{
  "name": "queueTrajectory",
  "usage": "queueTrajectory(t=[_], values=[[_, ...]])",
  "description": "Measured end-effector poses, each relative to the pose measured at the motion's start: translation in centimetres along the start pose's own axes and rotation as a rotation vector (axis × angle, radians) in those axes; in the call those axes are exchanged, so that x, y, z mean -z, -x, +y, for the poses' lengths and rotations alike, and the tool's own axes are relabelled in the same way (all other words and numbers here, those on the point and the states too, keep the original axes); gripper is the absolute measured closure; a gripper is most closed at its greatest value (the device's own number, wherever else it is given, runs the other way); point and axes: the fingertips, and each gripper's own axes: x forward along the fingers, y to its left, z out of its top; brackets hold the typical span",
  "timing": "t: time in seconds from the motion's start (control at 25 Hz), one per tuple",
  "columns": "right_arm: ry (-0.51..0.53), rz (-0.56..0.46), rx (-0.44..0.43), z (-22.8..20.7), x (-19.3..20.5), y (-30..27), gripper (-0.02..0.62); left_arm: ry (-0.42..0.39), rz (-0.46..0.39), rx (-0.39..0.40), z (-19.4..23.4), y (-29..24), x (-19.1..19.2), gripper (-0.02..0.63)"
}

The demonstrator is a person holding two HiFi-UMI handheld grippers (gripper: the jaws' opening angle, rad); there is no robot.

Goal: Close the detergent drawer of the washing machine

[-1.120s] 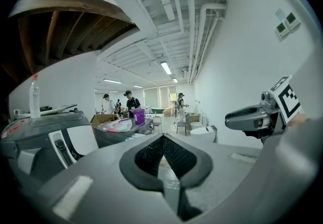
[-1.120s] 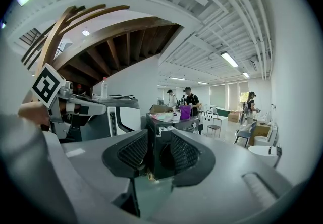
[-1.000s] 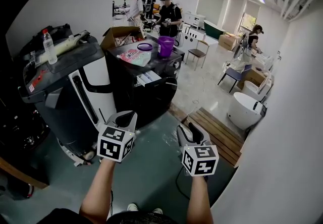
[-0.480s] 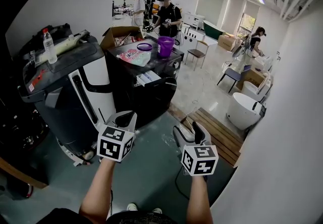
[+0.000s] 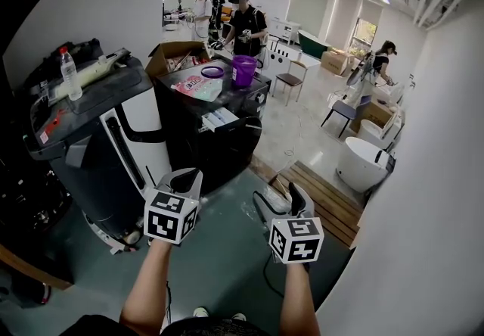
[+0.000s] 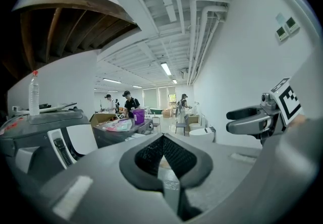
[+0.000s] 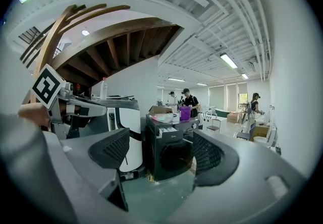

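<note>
Washing machine (image 5: 219, 147) stands black at centre frame in the head view. Its detergent drawer (image 5: 221, 118) is pulled out of the top front panel, a pale tray jutting toward the lower right of the frame. Both grippers are low in the frame and well apart from the machine, nothing touching. Left gripper (image 5: 186, 175): fingers pressed together, empty. Right gripper (image 5: 281, 198): fingers spread wide, empty. In the right gripper view the machine sits squarely between the spread fingers, with the drawer (image 7: 165, 131) just above their midline, straight ahead. Judgement: the drawer's long axis runs front-to-back out of the panel, so the push must go along it, up-frame and away. The right gripper looks better lined up.
</note>
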Motion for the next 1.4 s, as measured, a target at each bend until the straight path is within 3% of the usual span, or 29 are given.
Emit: queueTrajectory(t=[0.8,1.4], values=[[-0.029,-0.005,0.049,2.9,-0.8,-4.3,0.204,-0.003,-0.013,0.047,5.6,-1.7,0.4,0.604],[-0.033,-0.010,0.012,-1.3,-0.1,-11.2,0.216,0.000,0.007,0.031,7.1,-9.2,1.2,0.604]])
